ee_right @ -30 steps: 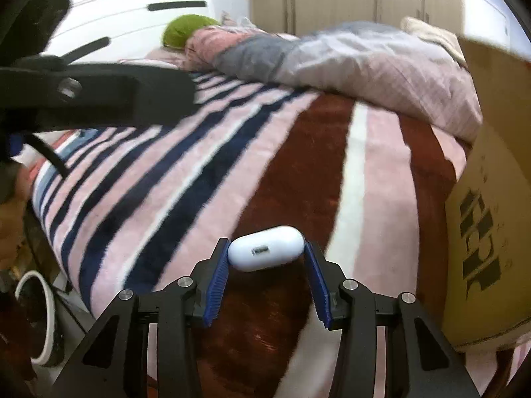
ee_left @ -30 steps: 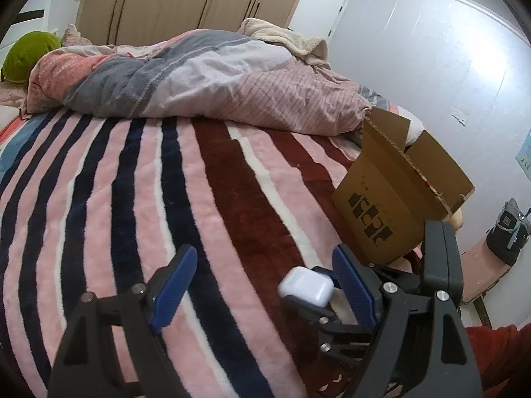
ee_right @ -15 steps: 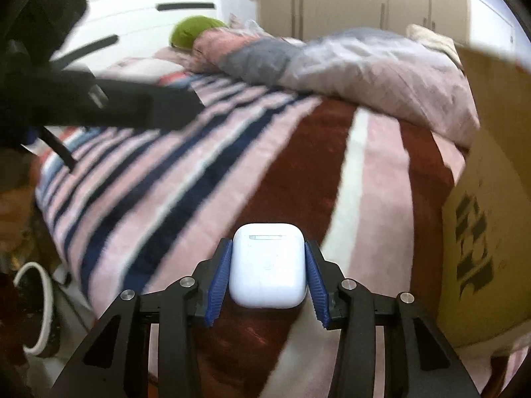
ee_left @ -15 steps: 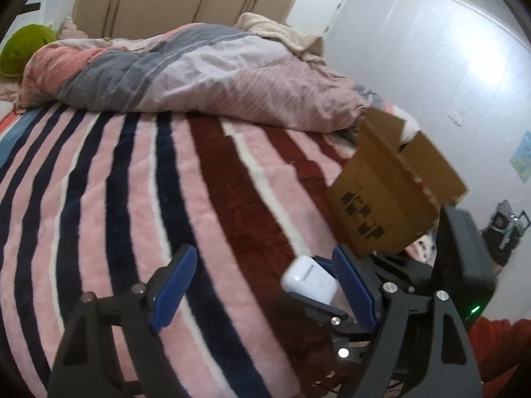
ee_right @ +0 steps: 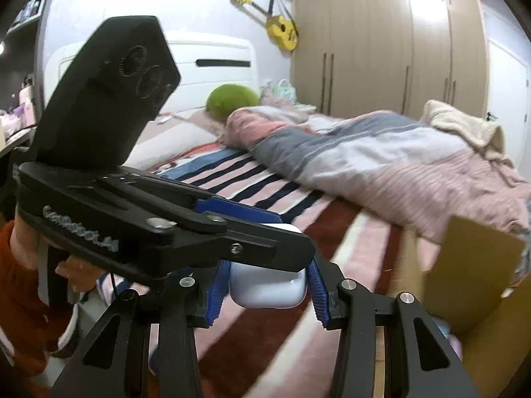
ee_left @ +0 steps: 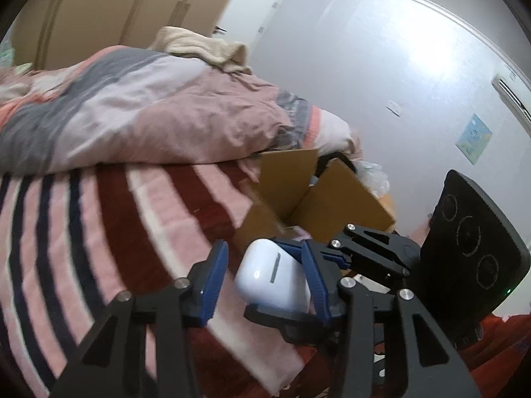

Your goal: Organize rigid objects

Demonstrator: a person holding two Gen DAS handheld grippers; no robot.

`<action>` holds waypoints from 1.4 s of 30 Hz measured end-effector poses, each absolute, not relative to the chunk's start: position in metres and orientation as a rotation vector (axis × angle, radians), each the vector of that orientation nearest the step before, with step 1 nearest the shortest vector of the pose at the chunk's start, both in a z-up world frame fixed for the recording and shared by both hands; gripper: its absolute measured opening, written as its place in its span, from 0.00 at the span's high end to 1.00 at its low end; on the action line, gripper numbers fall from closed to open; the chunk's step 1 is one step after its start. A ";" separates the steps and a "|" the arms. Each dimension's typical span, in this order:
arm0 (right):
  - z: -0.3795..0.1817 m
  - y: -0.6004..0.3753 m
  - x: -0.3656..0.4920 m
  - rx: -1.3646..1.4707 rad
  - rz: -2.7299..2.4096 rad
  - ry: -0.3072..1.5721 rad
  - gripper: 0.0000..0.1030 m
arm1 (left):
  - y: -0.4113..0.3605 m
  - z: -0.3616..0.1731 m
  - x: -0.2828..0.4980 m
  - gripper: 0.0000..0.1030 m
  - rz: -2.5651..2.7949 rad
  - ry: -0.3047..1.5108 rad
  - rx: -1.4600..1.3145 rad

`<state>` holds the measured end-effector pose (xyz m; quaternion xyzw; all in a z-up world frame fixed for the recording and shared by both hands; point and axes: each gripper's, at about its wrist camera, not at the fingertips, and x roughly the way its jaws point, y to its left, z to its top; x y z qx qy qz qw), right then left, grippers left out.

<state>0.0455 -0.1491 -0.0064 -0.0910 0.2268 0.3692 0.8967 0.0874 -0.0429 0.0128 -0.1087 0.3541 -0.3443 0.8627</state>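
A white earbud case (ee_right: 267, 287) is clamped between the blue pads of my right gripper (ee_right: 267, 290), held above the striped bed. In the left wrist view the same case (ee_left: 273, 277) sits between the jaws of my left gripper (ee_left: 265, 280); the right pad touches it, the left pad (ee_left: 214, 283) stands a little apart. The left gripper's body (ee_right: 142, 219) crosses over the case in the right wrist view. An open cardboard box (ee_left: 315, 195) stands on the bed just beyond both grippers, at the right in the right wrist view (ee_right: 471, 285).
The striped blanket (ee_left: 99, 232) covers the bed. A rumpled pink and grey duvet (ee_left: 149, 109) lies across the far side. A green pillow (ee_right: 232, 99), white headboard (ee_right: 212, 63) and wardrobe (ee_right: 381, 49) are behind. A yellow guitar (ee_right: 280, 30) hangs on the wall.
Both grippers have risen and swung toward the box. My left gripper has narrowed and come around the case that the right gripper holds. The case has been turned in the grip.
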 end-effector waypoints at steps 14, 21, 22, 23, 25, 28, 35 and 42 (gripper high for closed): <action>0.002 -0.272 0.092 -0.075 0.565 0.560 0.62 | -0.175 0.021 0.152 0.68 -0.880 0.850 -0.110; -0.006 -0.292 0.107 -0.066 0.500 0.674 0.57 | -0.187 0.022 0.153 0.27 -0.827 0.846 -0.071; -0.005 -0.293 0.105 -0.068 0.500 0.674 0.52 | -0.184 0.024 0.151 0.27 -0.820 0.838 -0.068; -0.004 -0.293 0.104 -0.073 0.499 0.669 0.49 | -0.180 0.026 0.148 0.25 -0.810 0.827 -0.063; -0.002 -0.289 0.100 -0.091 0.505 0.662 0.44 | -0.172 0.030 0.142 0.17 -0.765 0.802 -0.051; 0.001 -0.285 0.096 -0.103 0.516 0.646 0.33 | -0.155 0.037 0.130 0.16 -0.706 0.758 -0.064; 0.010 -0.280 0.087 -0.097 0.565 0.581 0.13 | -0.117 0.054 0.092 0.06 -0.469 0.639 -0.031; 0.018 -0.278 0.078 -0.096 0.607 0.513 0.02 | -0.075 0.053 0.066 0.00 -0.222 0.604 -0.082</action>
